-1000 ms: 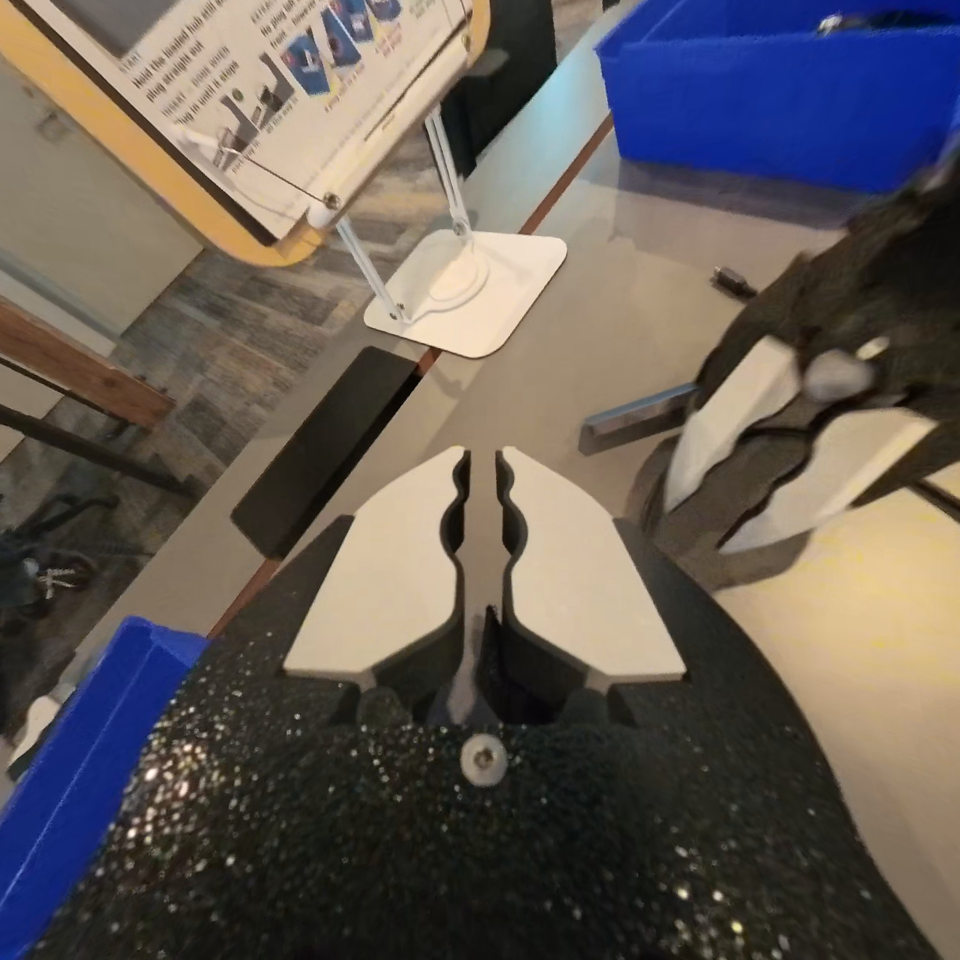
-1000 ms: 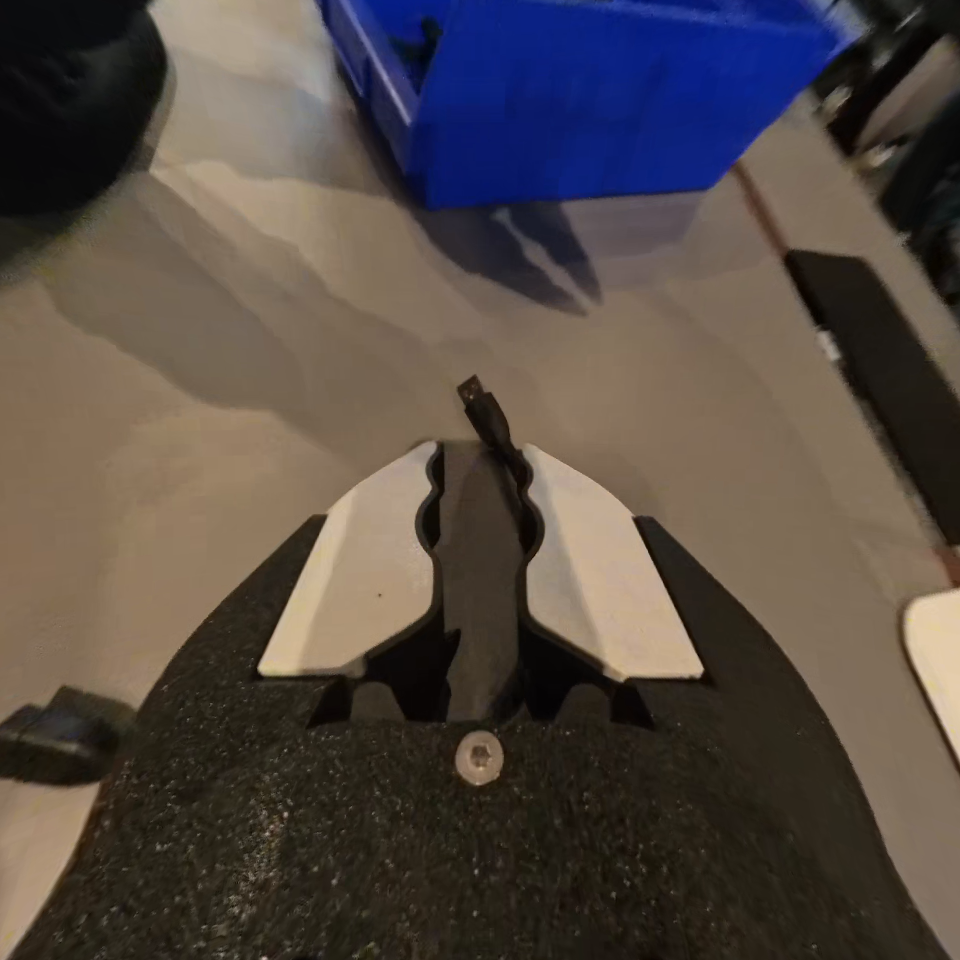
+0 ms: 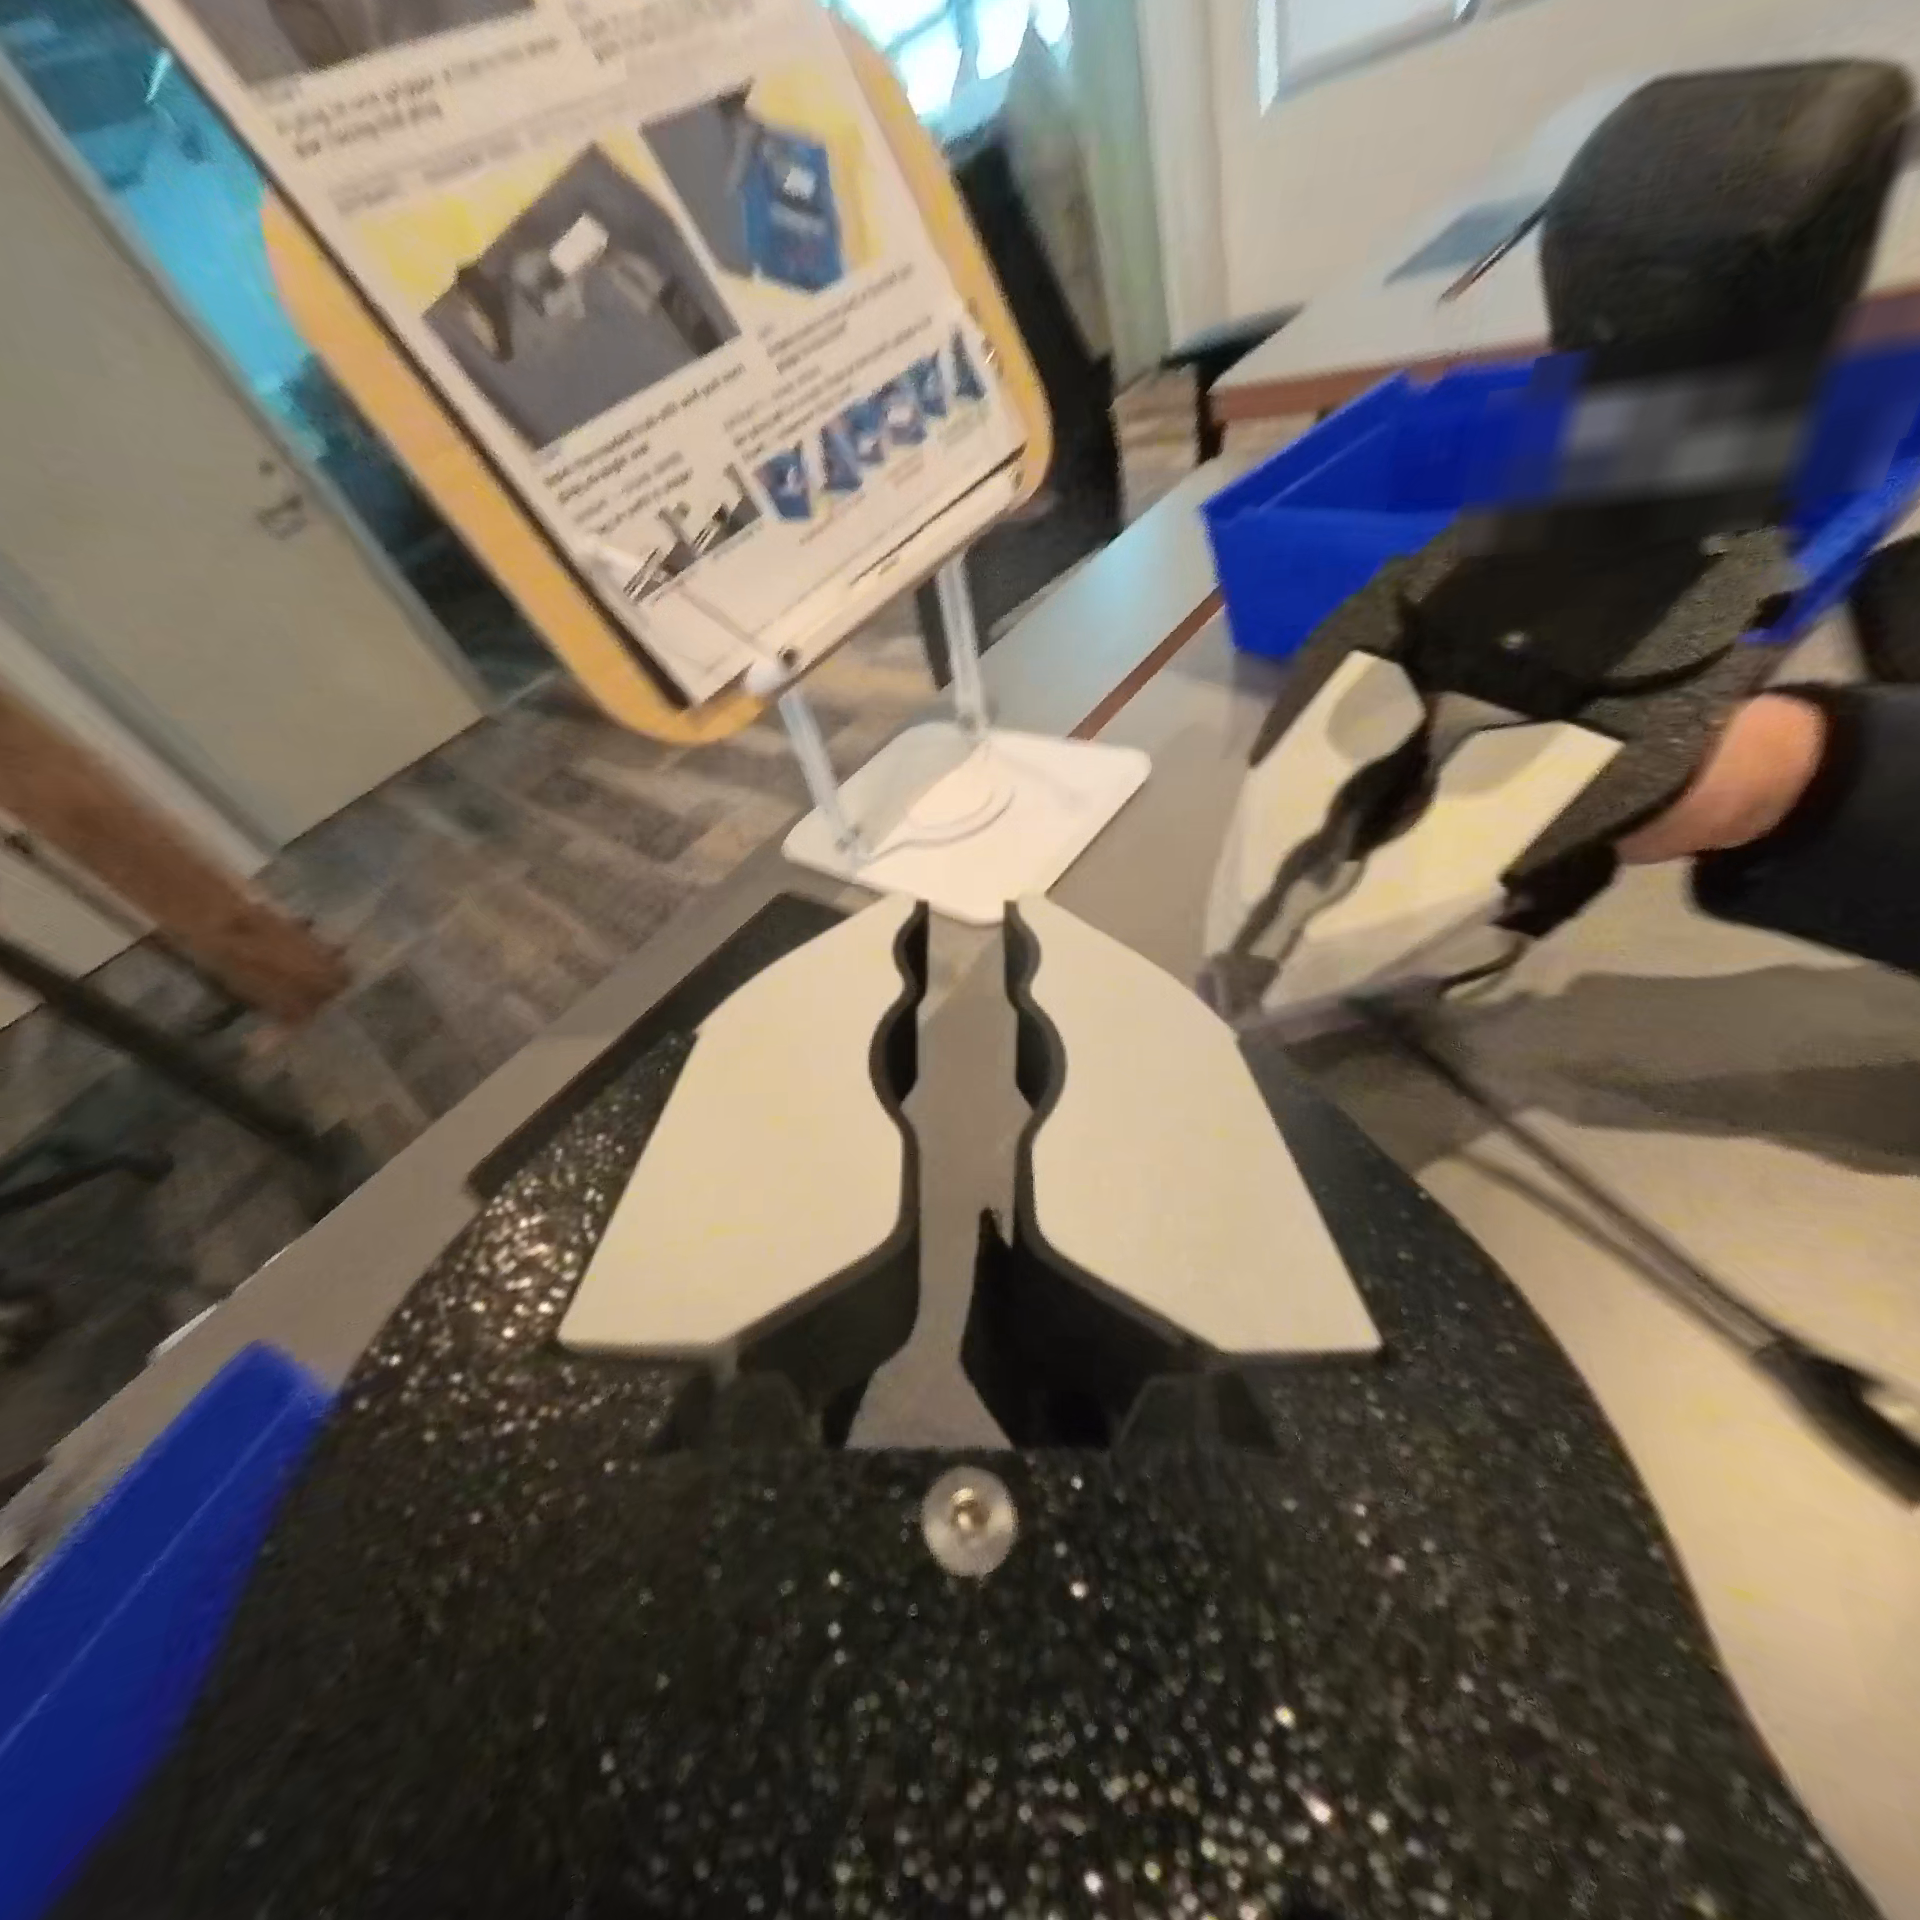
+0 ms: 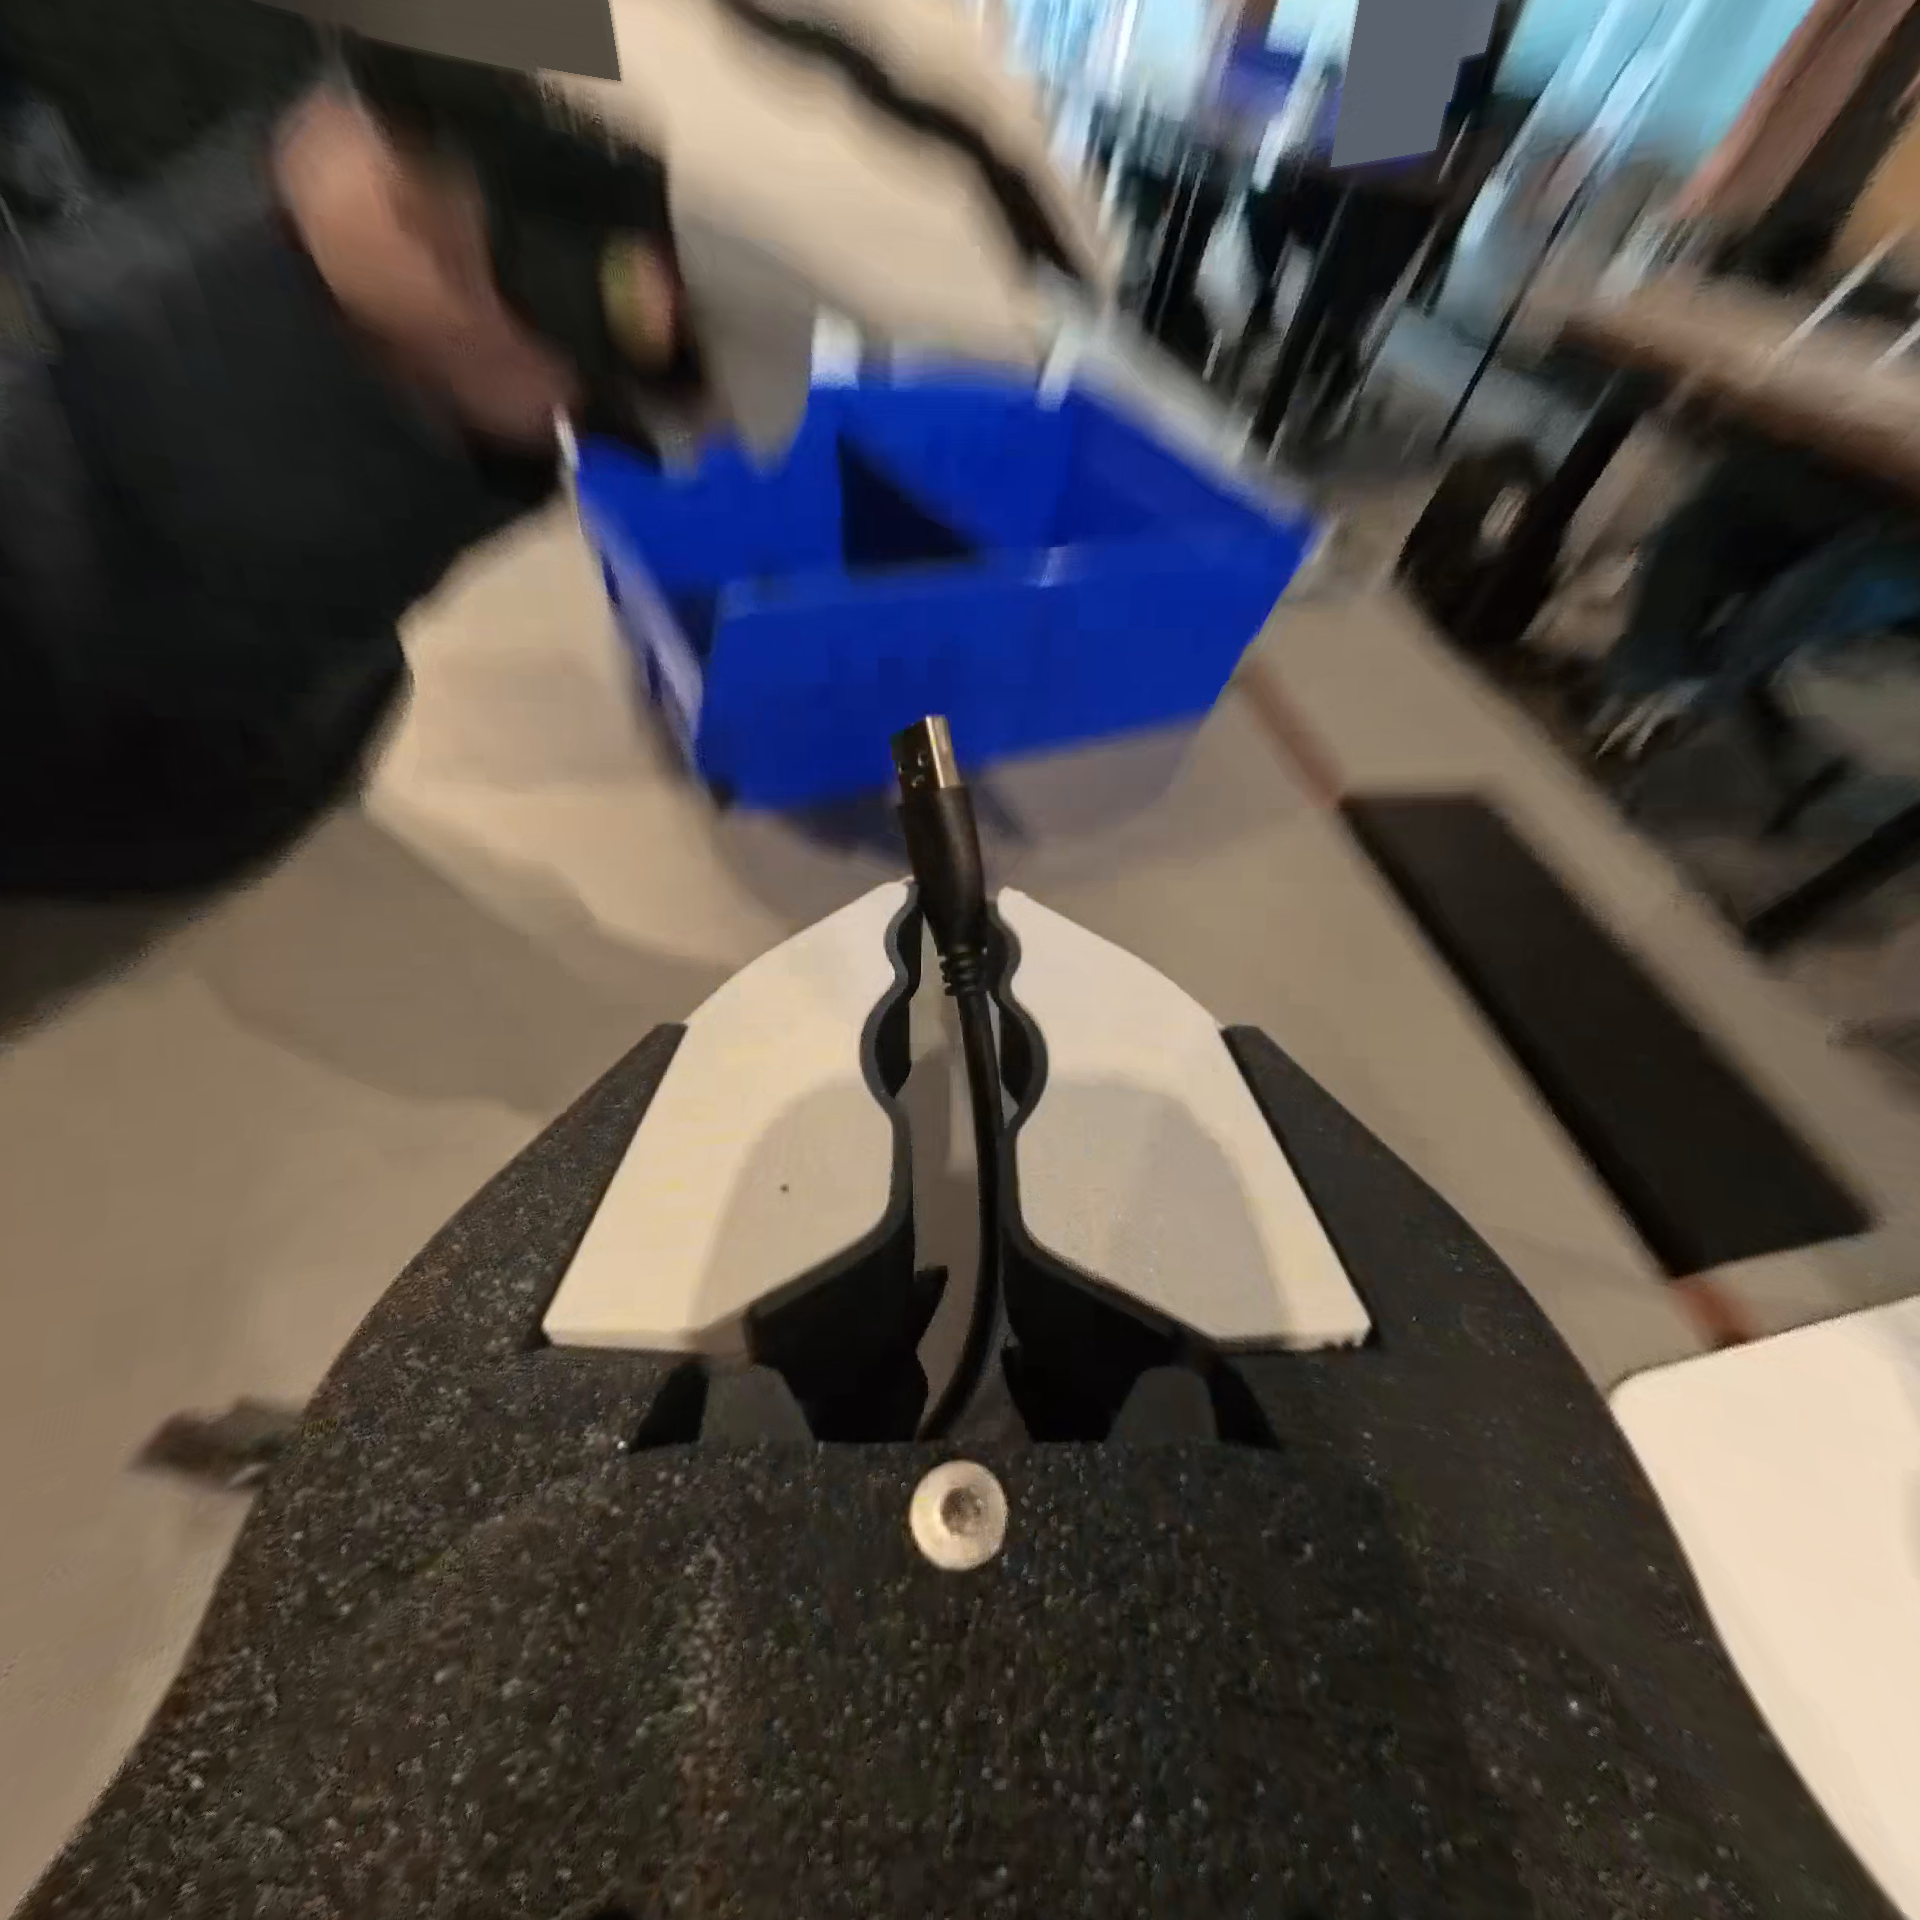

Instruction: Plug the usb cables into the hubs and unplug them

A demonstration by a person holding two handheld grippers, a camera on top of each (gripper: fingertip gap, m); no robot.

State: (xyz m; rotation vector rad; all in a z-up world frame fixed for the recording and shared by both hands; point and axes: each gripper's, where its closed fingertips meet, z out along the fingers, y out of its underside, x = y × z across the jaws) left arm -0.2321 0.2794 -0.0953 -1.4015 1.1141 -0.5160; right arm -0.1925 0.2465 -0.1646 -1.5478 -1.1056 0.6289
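USB cable (image 4: 961,997): one black cable with a silver plug at its tip, pinched between the tips of the right claw; the plug sticks out forward past the fingertips and the cord runs back down the gap between the fingers.
Right claw (image 4: 956,909): pressed together on the cable, held above the table. In the left wrist view it shows blurred at the right (image 3: 1242,971), a hand (image 3: 1725,784) on its handle, the cord trailing down to the tabletop.
Left claw (image 3: 966,914): two pale fingers with a narrow gap between them, holding nothing — it hangs over the table edge.
Hub: cannot be told apart in either view.
Blue bins: two counted — one (image 4: 935,613) ahead of the right claw beyond the plug, its far side blurred; another (image 3: 1382,530) at the back of the table in the left wrist view. A third blue edge (image 3: 135,1621) shows at the lower left of that view.
Sign on a stand (image 3: 665,343): one, with a yellow border — its white base (image 3: 977,831) sits on the table just ahead of the left claw.
Table (image 4: 436,997): one grey top.
Black strip (image 4: 1600,1018): one, flat on the table to the right of the cable.
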